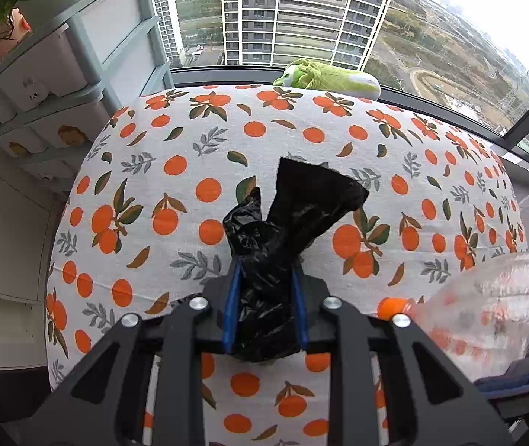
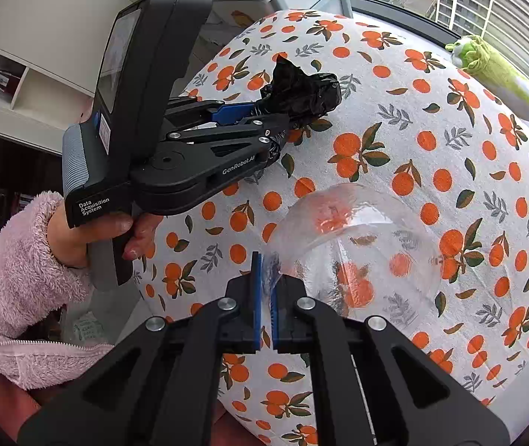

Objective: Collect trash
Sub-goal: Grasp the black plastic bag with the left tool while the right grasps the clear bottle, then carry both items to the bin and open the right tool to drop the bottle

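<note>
My left gripper [image 1: 266, 271] is shut on a crumpled black trash bag [image 1: 294, 215] and holds it over the orange-print tablecloth [image 1: 175, 137]. The bag's loose end sticks out past the fingertips. The same gripper [image 2: 283, 119] and bag [image 2: 303, 87] show in the right wrist view at upper left. My right gripper [image 2: 266, 271] is shut on the edge of a clear plastic bottle [image 2: 353, 245], which hangs just above the cloth. The bottle [image 1: 487, 308], with an orange cap [image 1: 389, 306], also shows at the right of the left wrist view.
A green plush cabbage toy [image 1: 324, 76] lies at the table's far edge by the window; it also shows in the right wrist view [image 2: 495, 70]. A shelf unit with storage boxes [image 1: 41, 85] and a potted plant [image 1: 11, 3] stands to the left. A pink-sleeved hand [image 2: 89, 230] holds the left gripper.
</note>
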A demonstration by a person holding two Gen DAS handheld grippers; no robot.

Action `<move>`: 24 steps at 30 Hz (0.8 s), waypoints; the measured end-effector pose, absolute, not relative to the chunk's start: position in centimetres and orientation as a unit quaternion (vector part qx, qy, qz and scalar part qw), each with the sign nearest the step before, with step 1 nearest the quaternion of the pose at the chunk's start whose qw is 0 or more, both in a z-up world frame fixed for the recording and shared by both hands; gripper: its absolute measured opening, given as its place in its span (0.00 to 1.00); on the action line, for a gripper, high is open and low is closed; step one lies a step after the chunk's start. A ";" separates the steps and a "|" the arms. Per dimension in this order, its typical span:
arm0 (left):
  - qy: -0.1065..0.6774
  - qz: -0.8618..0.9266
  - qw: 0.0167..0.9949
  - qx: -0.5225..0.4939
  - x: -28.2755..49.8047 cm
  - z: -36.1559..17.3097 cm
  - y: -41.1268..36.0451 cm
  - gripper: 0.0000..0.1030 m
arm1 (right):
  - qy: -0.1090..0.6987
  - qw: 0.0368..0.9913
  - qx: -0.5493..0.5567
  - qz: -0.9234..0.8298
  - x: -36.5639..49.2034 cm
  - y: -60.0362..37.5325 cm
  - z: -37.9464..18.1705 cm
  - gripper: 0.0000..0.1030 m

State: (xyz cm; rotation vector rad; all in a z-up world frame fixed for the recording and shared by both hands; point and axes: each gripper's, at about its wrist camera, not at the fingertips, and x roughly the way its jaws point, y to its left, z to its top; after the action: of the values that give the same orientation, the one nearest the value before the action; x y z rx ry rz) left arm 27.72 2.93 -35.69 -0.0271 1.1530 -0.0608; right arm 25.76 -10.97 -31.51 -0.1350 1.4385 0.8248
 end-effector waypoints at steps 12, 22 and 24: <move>0.513 -0.059 0.856 0.021 23.5 -29.5 0.6 0.23 | 0.616 0.725 0.005 0.308 22.7 -15.5 -28.0 0.03; 0.477 -0.135 0.864 0.082 19.8 -24.2 -7.0 0.23 | 0.582 0.776 0.091 0.223 17.5 -24.5 -24.8 0.03; 0.473 -0.150 0.863 0.093 19.1 -23.5 -9.3 0.23 | 0.572 0.787 0.107 0.206 16.2 -26.6 -24.1 0.03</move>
State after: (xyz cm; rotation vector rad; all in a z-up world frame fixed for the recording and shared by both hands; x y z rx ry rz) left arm 19.14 -9.33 -23.52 0.1945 0.9916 -0.3146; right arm 16.22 -26.62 -24.07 0.2313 1.2322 0.4432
